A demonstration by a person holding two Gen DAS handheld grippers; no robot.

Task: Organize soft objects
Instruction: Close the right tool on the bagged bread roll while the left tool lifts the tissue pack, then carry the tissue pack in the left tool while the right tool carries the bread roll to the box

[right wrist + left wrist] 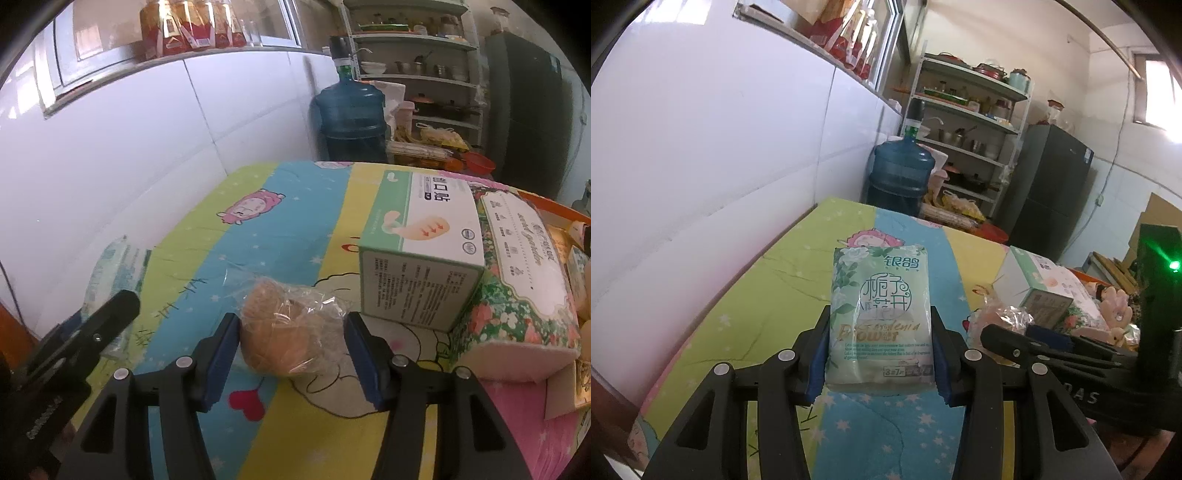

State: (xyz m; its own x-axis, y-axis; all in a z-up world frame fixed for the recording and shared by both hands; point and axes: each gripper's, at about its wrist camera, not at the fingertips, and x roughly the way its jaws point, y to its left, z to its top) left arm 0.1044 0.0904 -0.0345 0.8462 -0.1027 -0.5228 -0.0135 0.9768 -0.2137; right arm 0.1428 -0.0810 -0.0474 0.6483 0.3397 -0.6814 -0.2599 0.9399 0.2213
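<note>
Here the table wears a bright cartoon cloth (207, 258) with green, blue and yellow stripes, and its left edge runs right along the white wall (701, 166). The far edge stops just in front of a big blue water jug (351, 114), a metal shelf rack (971, 122) and a dark fridge (1052, 192). The green and blue stripes on the left are mostly bare, so there is open room there. The right side is crowded: a white and green box (421, 251) sits partly on top of a flowery tissue pack (517, 295), and more soft things are piled past them, too blurry to name. The left gripper (881, 354) is squeezed onto a green pack of tissues (881, 314); both blue pads (817, 365) press its sides, and the pack stands upright between them, lifted above the blue stripe. The right gripper (293, 354) sits low over the cloth near the front edge, with a round brown bun in a clear wrapper (284, 325) between its fingers. The left blue pad looks like it touches the bun, and the right one meets the crinkly plastic. I cannot tell if it is really gripping yet. The bun lies on the cloth just left of the box, not touching it.
</note>
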